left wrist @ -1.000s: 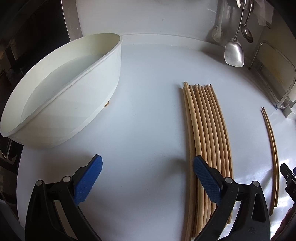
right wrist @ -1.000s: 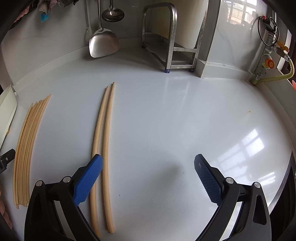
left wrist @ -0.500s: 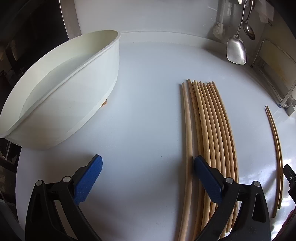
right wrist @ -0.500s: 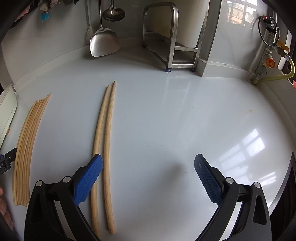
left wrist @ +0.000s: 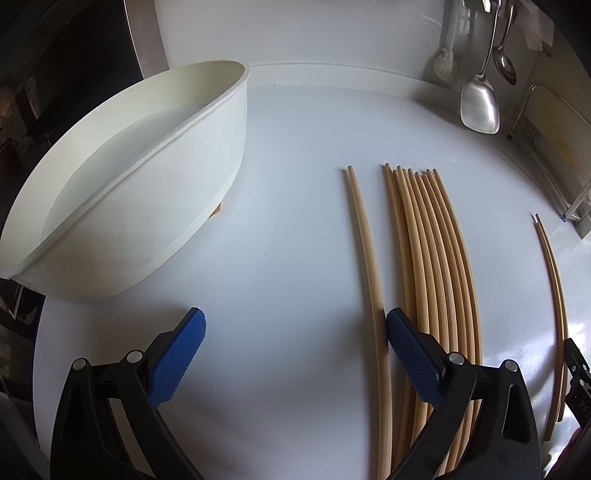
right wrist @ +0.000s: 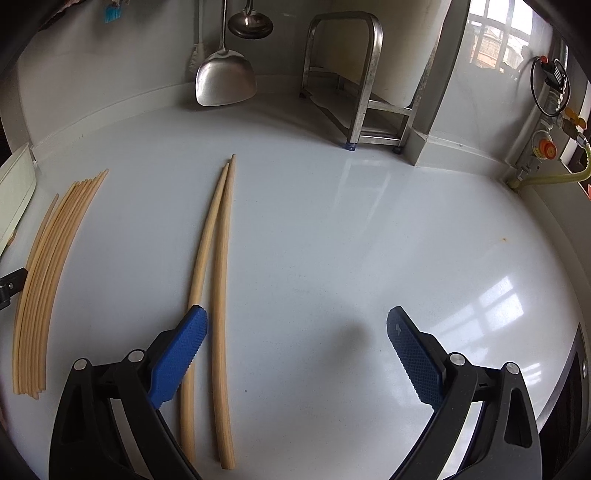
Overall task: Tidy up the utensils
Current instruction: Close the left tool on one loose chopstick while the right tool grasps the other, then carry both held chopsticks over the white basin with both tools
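A row of several wooden chopsticks (left wrist: pixel 432 266) lies on the white counter, also seen at the left of the right wrist view (right wrist: pixel 48 273). One single chopstick (left wrist: pixel 369 273) lies apart to their left, just inside the right finger of my open, empty left gripper (left wrist: pixel 295 354). A separate pair of chopsticks (right wrist: pixel 218 280) lies by the left finger of my open, empty right gripper (right wrist: pixel 295 354); that pair also shows at the far right of the left wrist view (left wrist: pixel 552 273).
A large white basin (left wrist: pixel 122 192) stands at the left. A metal spatula (right wrist: pixel 225 79) and ladle (right wrist: pixel 250 26) hang at the back wall. A steel rack (right wrist: pixel 354 85) stands at the back right. A yellow gas hose (right wrist: pixel 554 177) runs at the far right.
The single chopstick has shifted left, away from the row, as my left gripper moved left. The right gripper has barely moved.
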Demonstrator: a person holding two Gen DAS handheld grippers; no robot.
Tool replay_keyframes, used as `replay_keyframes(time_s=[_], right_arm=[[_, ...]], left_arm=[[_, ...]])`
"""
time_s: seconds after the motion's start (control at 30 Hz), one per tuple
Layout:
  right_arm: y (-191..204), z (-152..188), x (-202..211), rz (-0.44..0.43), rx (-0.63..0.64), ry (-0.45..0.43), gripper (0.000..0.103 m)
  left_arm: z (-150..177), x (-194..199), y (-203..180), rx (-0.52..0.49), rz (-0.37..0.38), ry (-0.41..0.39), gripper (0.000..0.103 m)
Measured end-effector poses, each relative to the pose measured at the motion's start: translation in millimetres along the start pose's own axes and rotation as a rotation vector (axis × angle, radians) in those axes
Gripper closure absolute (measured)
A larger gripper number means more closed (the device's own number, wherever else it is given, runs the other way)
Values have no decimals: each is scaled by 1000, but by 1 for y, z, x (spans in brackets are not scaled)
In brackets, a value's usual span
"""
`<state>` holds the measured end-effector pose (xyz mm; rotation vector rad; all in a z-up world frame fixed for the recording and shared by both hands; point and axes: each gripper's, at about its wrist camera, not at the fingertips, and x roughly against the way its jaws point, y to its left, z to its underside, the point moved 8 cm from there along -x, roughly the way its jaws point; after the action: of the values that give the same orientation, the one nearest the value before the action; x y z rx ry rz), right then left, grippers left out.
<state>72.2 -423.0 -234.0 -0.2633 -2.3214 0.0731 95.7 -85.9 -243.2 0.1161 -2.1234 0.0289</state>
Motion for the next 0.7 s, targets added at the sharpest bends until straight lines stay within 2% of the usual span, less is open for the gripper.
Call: replay_keyframes(time_s=[0.07, 0.13, 0.17, 0.2, 0.23, 0.27, 0.33, 0.37, 0.4, 0.43, 0.53, 0.7], right_arm=[[8, -2, 2, -5, 45, -19, 16], [16, -5, 4, -18, 85, -33, 33], [21, -6, 5, -30, 100, -34, 37], [25, -6, 5, -44, 110, -32, 47], [28, -7, 6, -55, 115, -32, 56], [31, -8, 6, -63, 118, -32, 61], [36, -7, 7, -79, 129, -31, 78], [39, -7, 7, -83, 140, -31, 81], [43, -6, 8, -85, 155, -31, 90], [47, -5, 9, -93, 172, -28, 96], [51, -4, 10, -101, 189, -23, 97], [46, -6, 11, -138, 122, 6, 97]], left_arm=[[0, 2, -3, 0, 23, 1, 18], [-2, 4, -7, -12, 33, -4, 27], [-2, 5, -9, -19, 37, -10, 35], [-2, 7, -11, -25, 41, -14, 44], [-2, 8, -13, -31, 44, -17, 47], [-2, 9, -14, -37, 47, -19, 55], [-1, 12, -17, -49, 54, -22, 70], [-1, 13, -18, -55, 56, -22, 79], [0, 14, -19, -58, 59, -21, 88], [0, 14, -19, -60, 63, -20, 93], [1, 15, -19, -66, 65, -21, 95], [1, 16, -16, -64, 98, 16, 96]])
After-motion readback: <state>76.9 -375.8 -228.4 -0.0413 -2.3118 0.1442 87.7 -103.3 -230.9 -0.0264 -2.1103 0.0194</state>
